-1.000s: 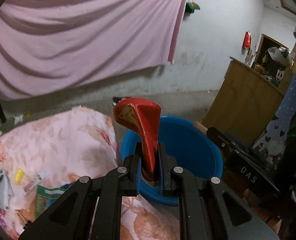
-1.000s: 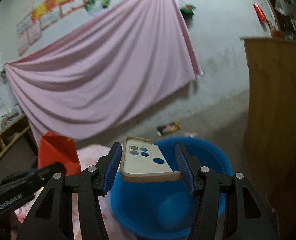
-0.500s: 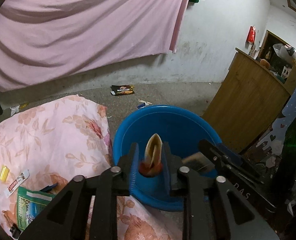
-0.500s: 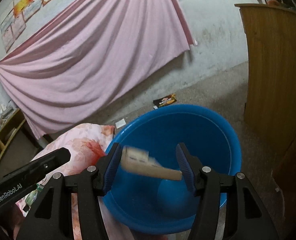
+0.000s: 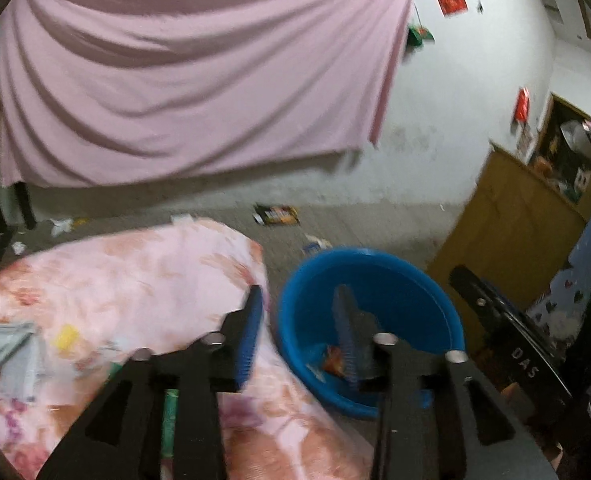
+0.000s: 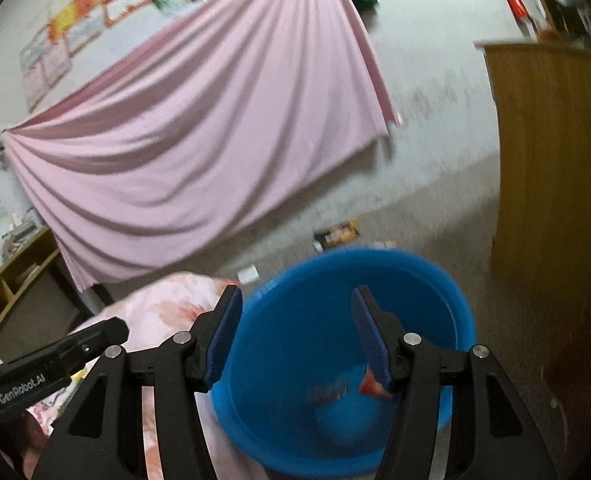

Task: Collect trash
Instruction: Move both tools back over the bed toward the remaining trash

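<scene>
A blue plastic basin stands on the floor beside a pink floral quilt; it also shows in the right wrist view. A red wrapper lies at its bottom, also seen in the right wrist view, next to a blurred pale item. My left gripper is open and empty over the basin's near left rim. My right gripper is open and empty above the basin. More trash lies on the quilt: a yellow piece, a grey packet and a green packet.
A wooden cabinet stands right of the basin. A pink sheet hangs on the far wall. A dark wrapper and small scraps lie on the concrete floor behind the basin. A shelf stands at the left.
Both grippers opened. The red wrapper left my left gripper and the phone case left my right gripper; both dropped into the blue basin. Both grippers pulled back a little.
</scene>
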